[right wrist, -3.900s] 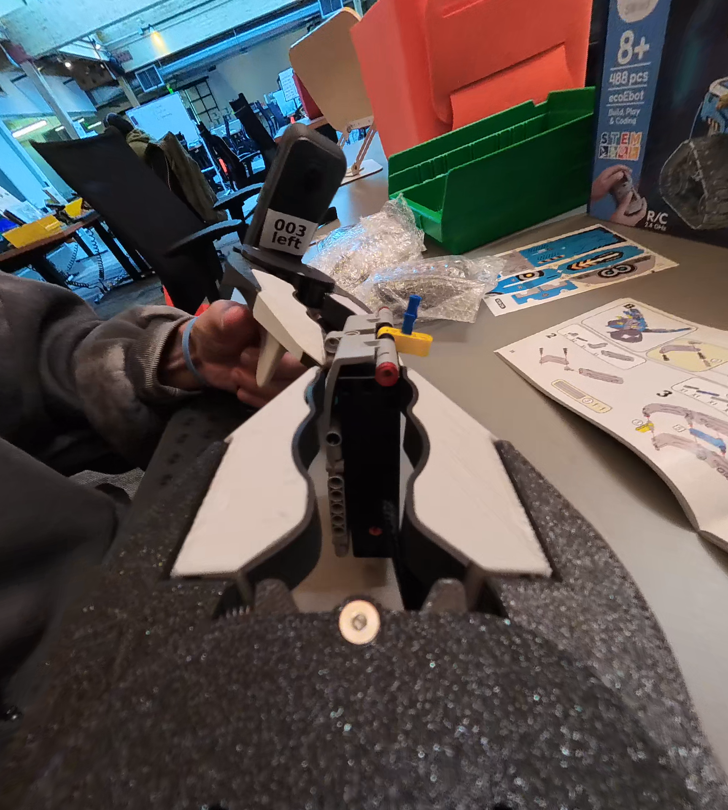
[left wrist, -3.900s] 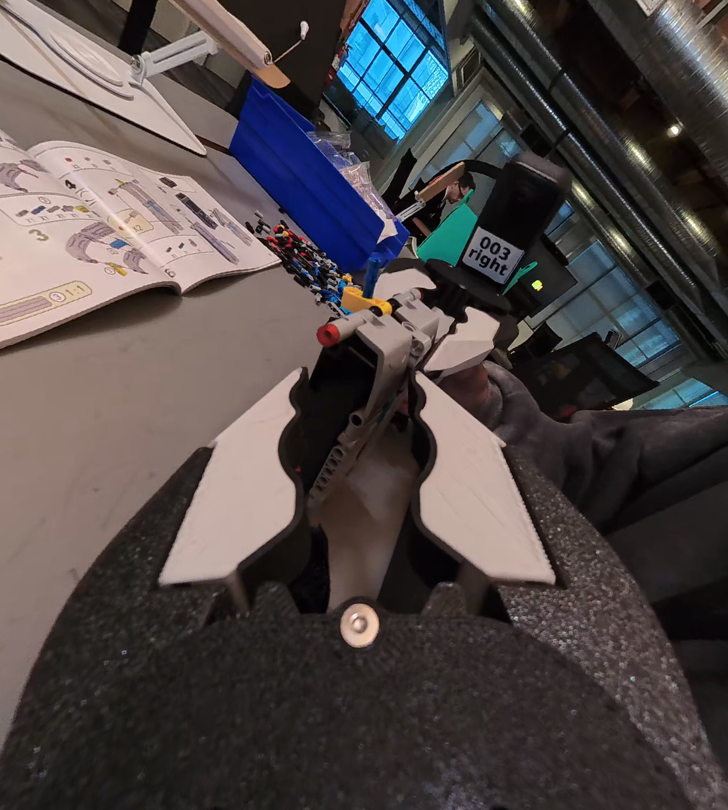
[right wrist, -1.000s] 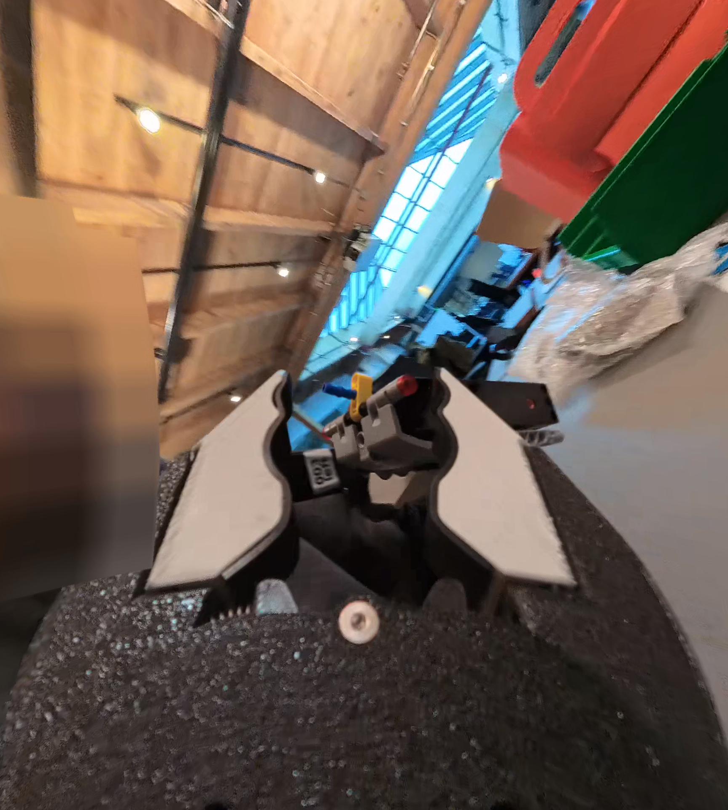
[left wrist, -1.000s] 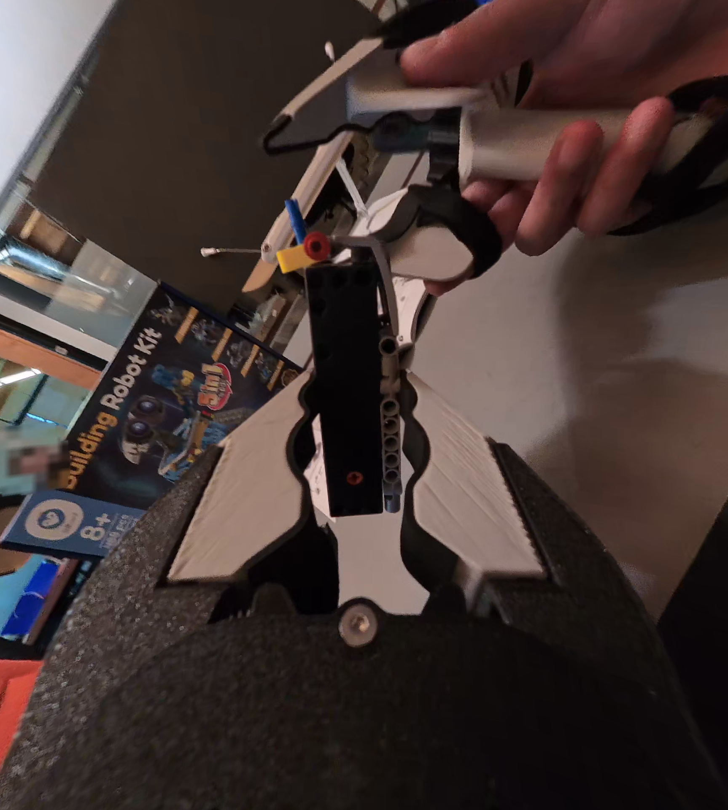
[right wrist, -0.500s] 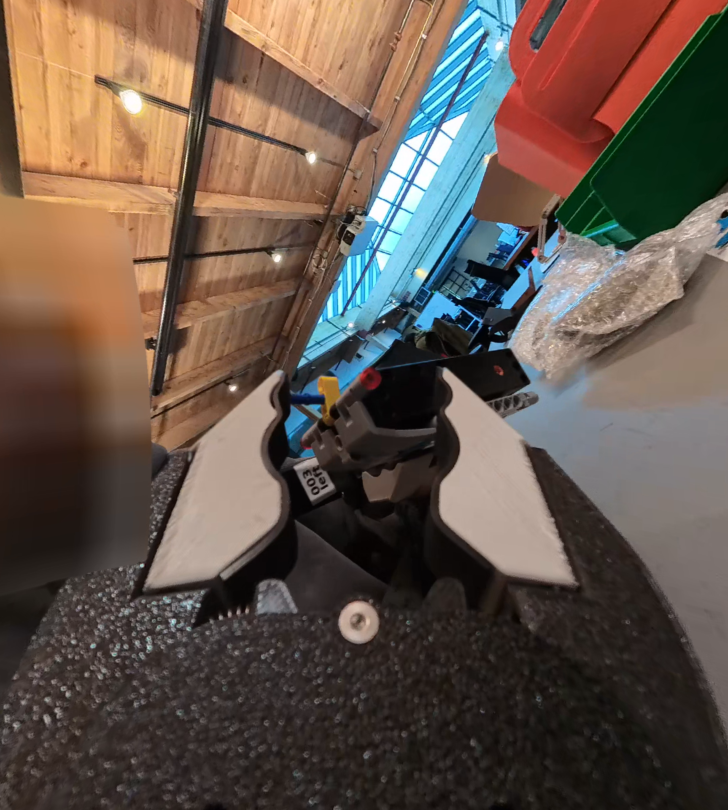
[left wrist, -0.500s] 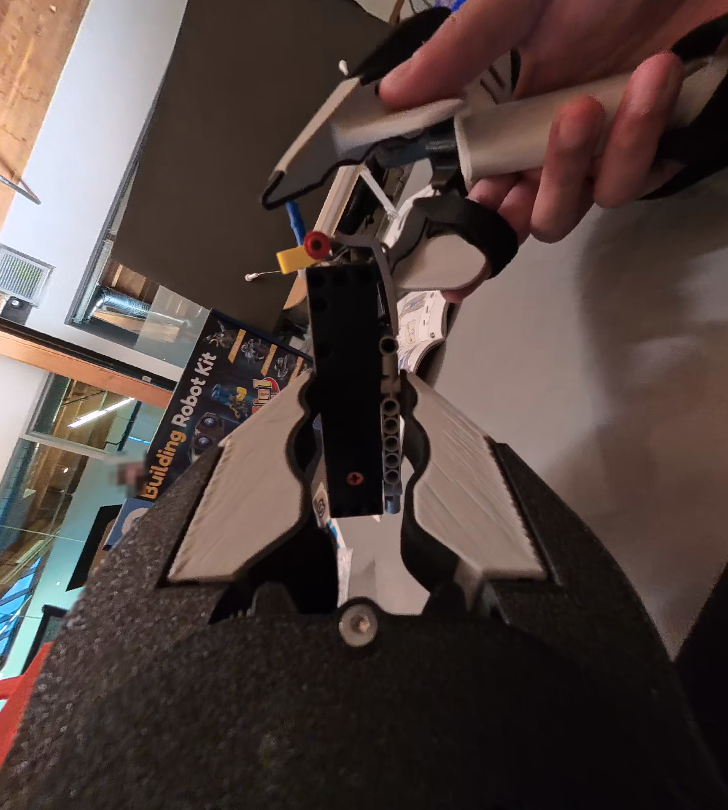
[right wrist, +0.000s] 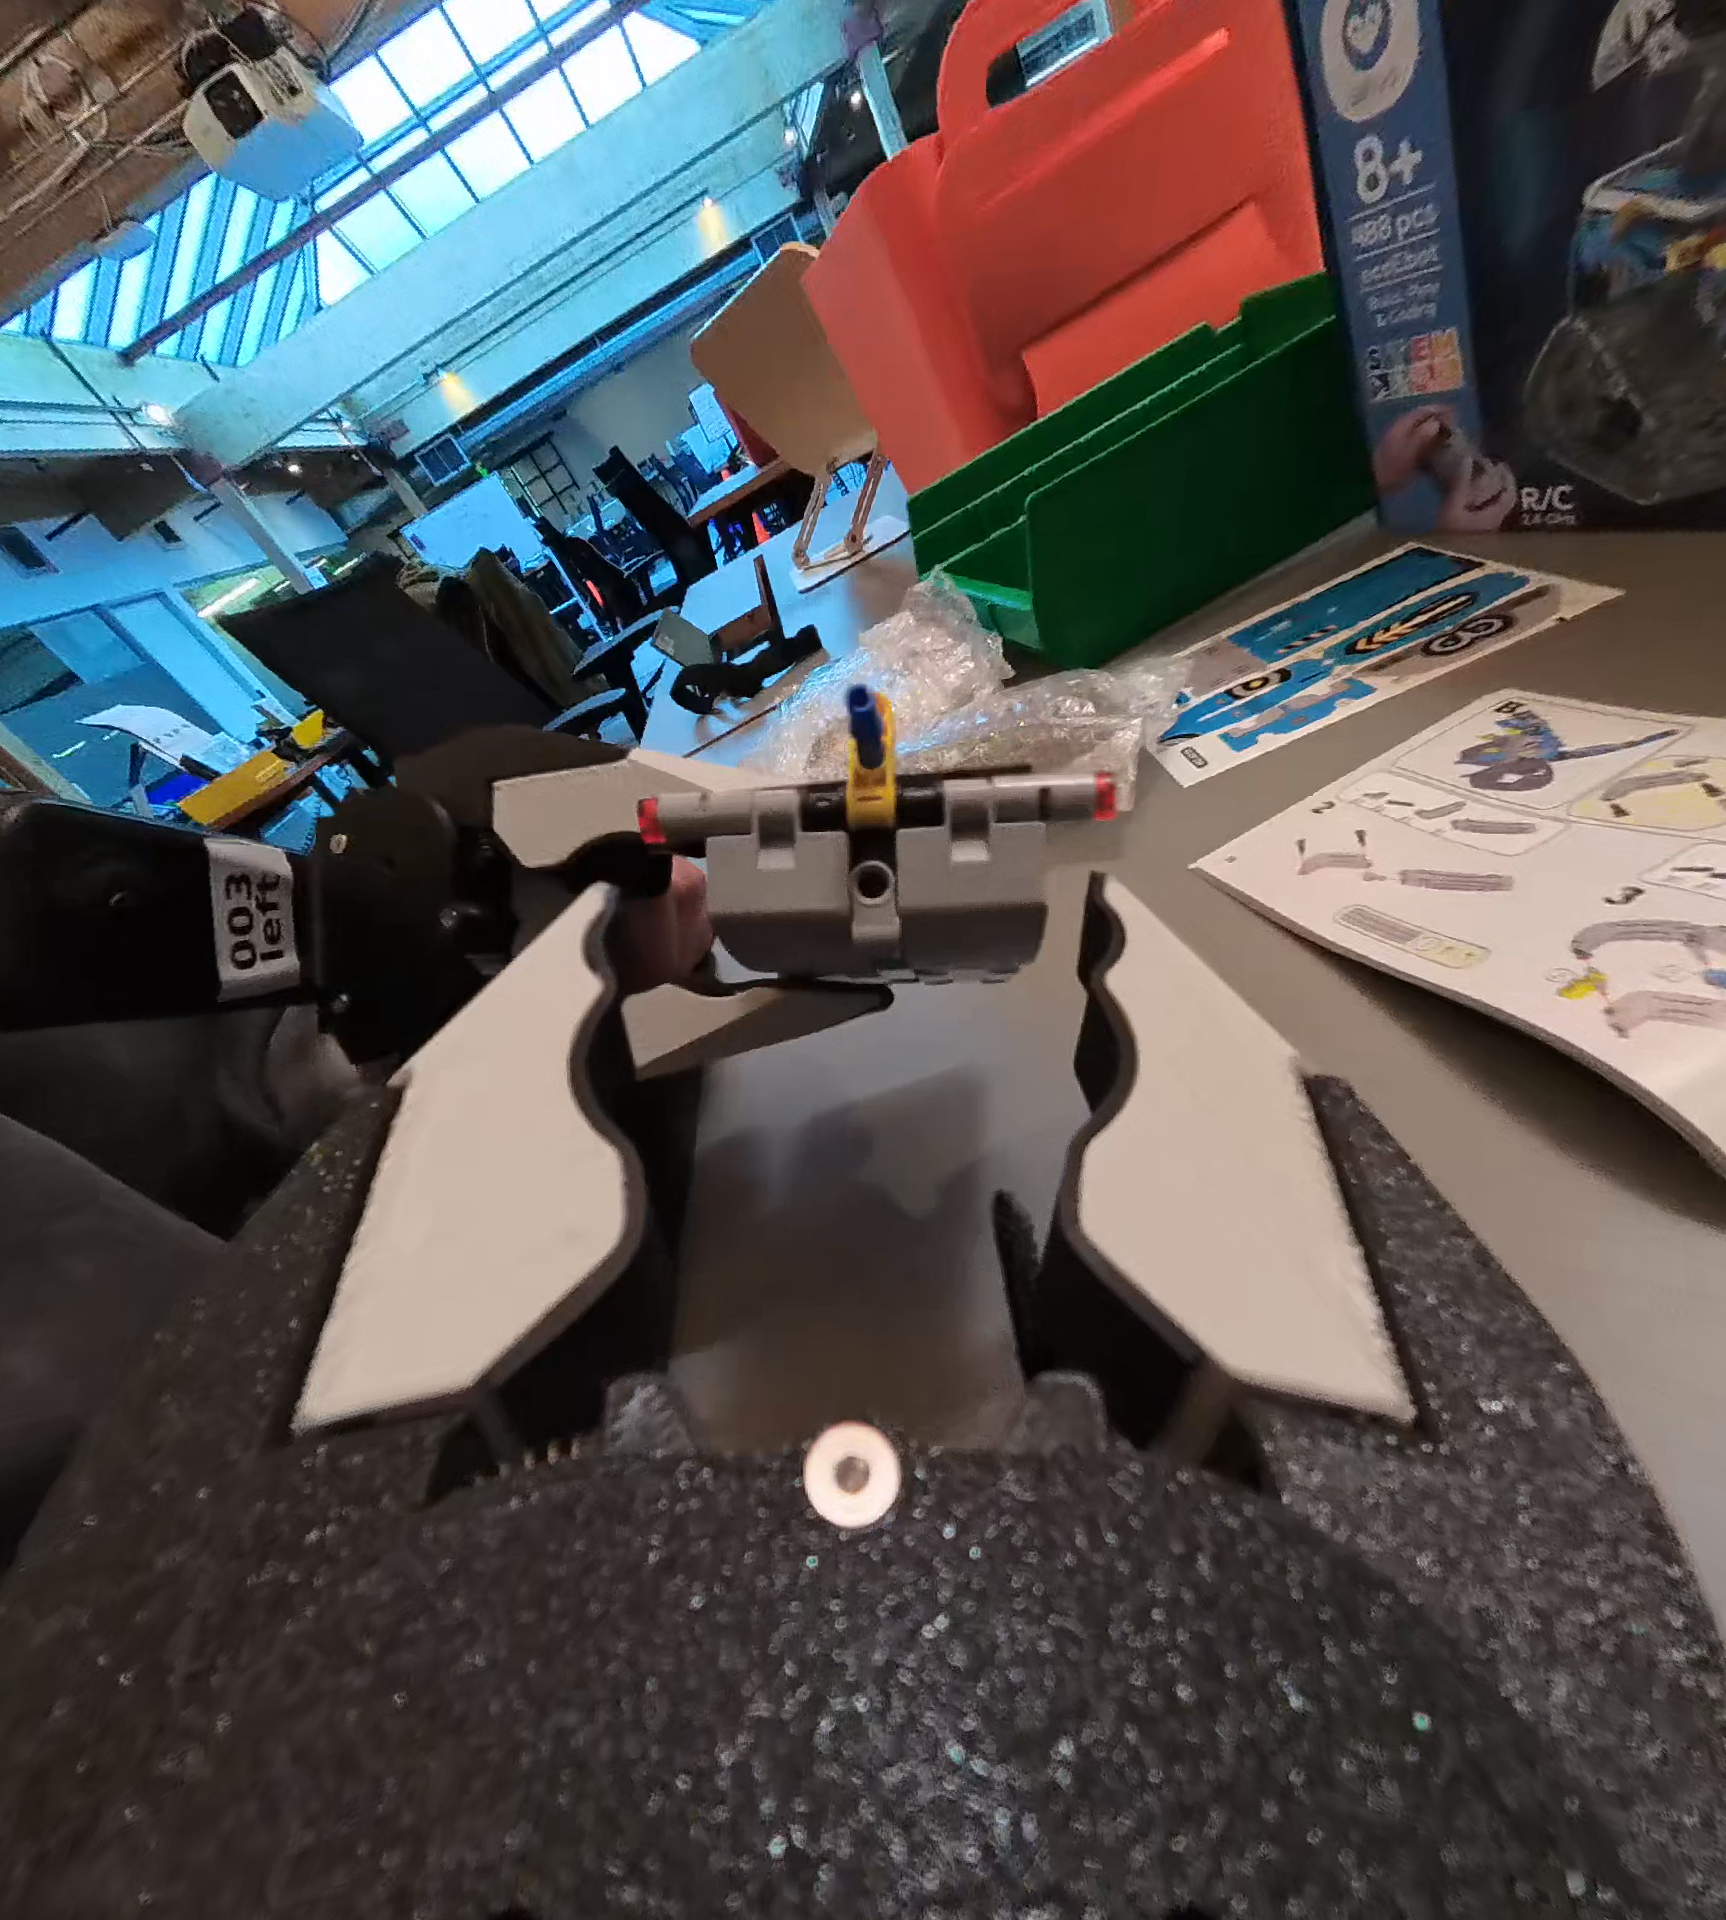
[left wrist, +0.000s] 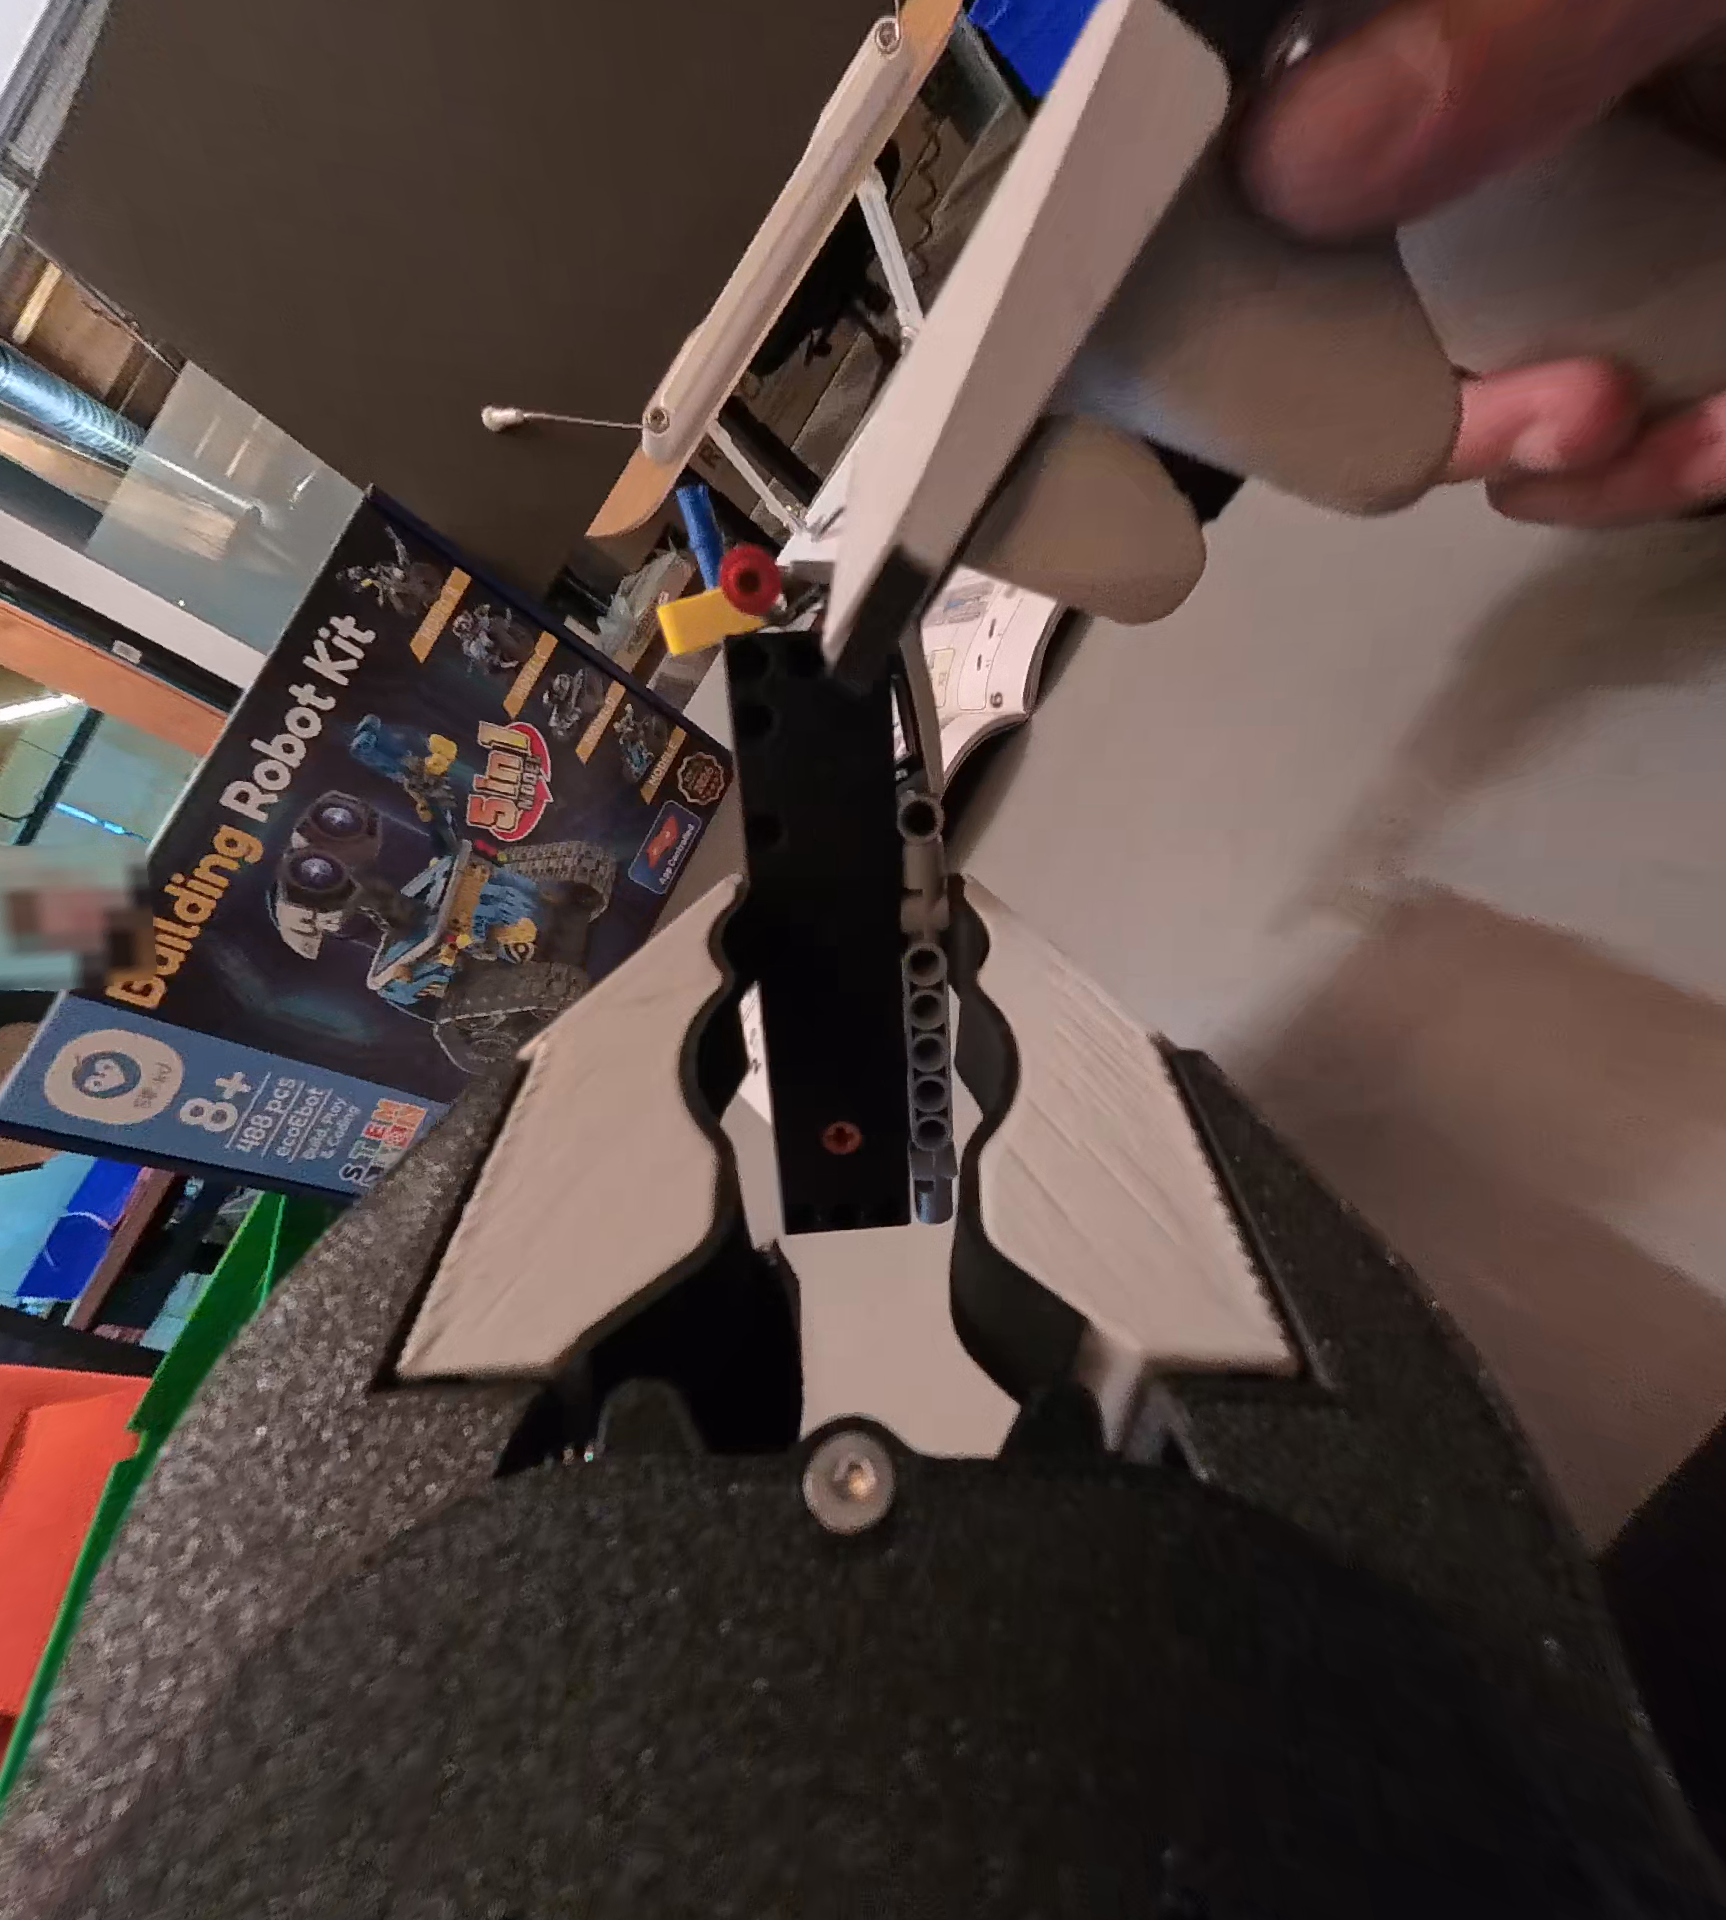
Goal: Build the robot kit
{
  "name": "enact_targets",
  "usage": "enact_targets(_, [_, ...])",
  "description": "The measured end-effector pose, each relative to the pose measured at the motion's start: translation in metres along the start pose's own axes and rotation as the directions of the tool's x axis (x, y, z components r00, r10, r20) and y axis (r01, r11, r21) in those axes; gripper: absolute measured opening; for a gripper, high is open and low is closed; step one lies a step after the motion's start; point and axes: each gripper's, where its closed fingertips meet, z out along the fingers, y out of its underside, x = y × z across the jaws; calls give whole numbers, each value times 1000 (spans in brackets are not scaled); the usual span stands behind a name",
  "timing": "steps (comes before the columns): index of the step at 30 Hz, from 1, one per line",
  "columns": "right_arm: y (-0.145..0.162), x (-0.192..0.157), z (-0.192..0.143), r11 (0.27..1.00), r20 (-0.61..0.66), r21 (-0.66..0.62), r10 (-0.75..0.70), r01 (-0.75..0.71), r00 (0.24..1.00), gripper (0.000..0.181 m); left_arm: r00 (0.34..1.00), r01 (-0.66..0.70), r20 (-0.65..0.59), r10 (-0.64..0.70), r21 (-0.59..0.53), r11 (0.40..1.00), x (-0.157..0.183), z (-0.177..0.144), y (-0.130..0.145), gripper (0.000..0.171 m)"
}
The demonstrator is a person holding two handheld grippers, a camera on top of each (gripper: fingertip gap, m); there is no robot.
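- The left gripper (left wrist: 838,914) is closed on a small toy-brick assembly (left wrist: 817,935), a black block with a grey holed beam along one side, pinched between its two grey fingers.
- Seen from the right wrist view, the same assembly (right wrist: 874,883) sits in the air above the grey table (right wrist: 1461,1143), sticking out sideways from the left gripper (right wrist: 734,904).
- The right gripper (right wrist: 854,997) is open and holds nothing; its two fingers stand apart just in front of the assembly without touching it.
- In the left wrist view one finger of the right gripper (left wrist: 994,343) reaches down to the top end of the black block, with a person's hand (left wrist: 1513,260) on the handle.
- The assembly looks light, stiff and smooth. Its pins look likely to pop loose, so the flat sides of the block seem the safest place to take hold.
- Counted on the assembly: one yellow connector (right wrist: 869,784), one blue pin (right wrist: 864,717), and two red tips on one grey rod (right wrist: 874,805).
- On the table beyond lie one open instruction booklet (right wrist: 1565,894), one sticker sheet (right wrist: 1358,655), crumpled clear bags (right wrist: 942,696), one green bin (right wrist: 1150,520) and one kit box (right wrist: 1565,260).
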Motion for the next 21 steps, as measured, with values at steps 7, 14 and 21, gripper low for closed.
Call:
enact_targets(7, [-8,10,-23,998,-229,49,-14,25,973,65,992,120,-37,-119,26,992,16,9,-35,35])
enact_targets(14, [-17,42,-86,980,-517,-54,-193,193,834,64,920,207,-347,-183,33,978,59,56,-67,41])
enact_targets(21, [-10,57,-100,995,-489,-26,-93,92,868,64,850,284,-495,-180,141,948,66,56,-65,50])
